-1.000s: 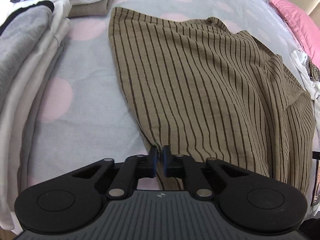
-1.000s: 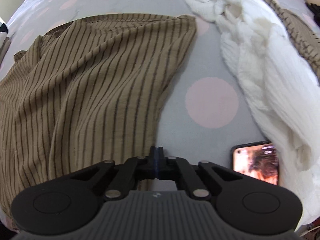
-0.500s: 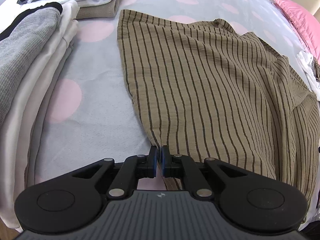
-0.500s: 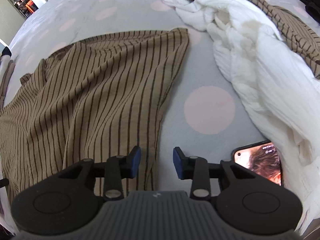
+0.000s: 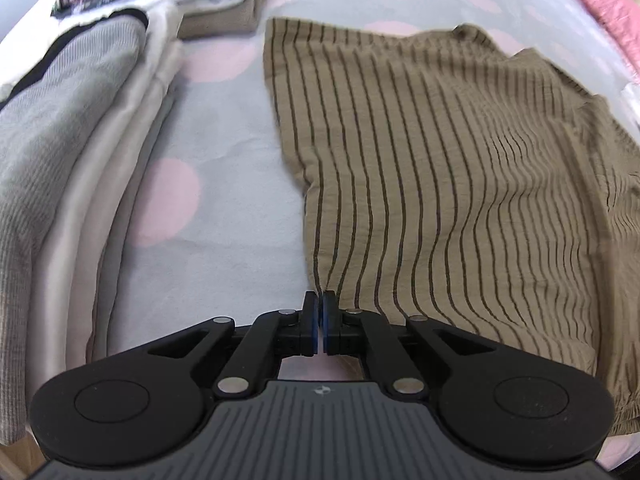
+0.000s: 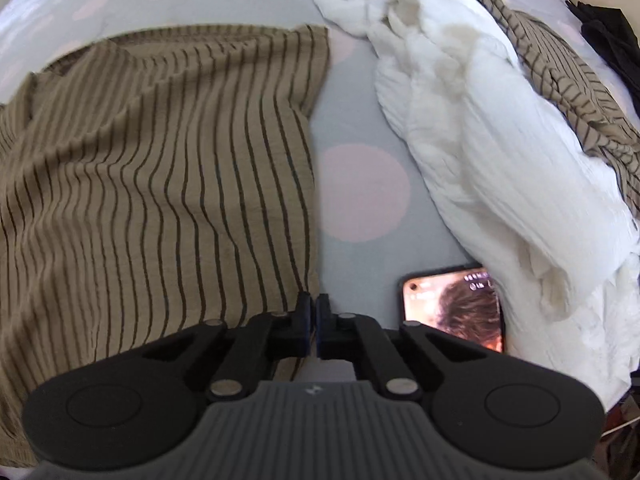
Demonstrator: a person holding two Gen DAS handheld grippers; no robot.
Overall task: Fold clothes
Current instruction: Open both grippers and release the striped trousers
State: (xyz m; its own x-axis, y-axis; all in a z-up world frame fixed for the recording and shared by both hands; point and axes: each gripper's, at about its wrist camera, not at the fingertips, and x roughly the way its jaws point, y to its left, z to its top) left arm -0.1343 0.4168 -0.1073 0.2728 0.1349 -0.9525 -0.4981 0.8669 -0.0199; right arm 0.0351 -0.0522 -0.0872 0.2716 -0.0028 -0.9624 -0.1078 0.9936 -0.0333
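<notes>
Striped brown garment (image 5: 440, 184) lies spread on the dotted bedsheet (image 5: 224, 184), its far edges blurred. The left gripper (image 5: 320, 312) and the right gripper (image 6: 311, 312) each pinch a near corner, the right's jaws having just closed; the pinched cloth itself is mostly hidden behind the fingers.

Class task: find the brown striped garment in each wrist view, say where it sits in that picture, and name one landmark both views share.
Left wrist: the brown striped garment fills the centre and right.
Right wrist: it fills the left and centre.
Shared landmark: the grey bedspread with pink dots.
</notes>
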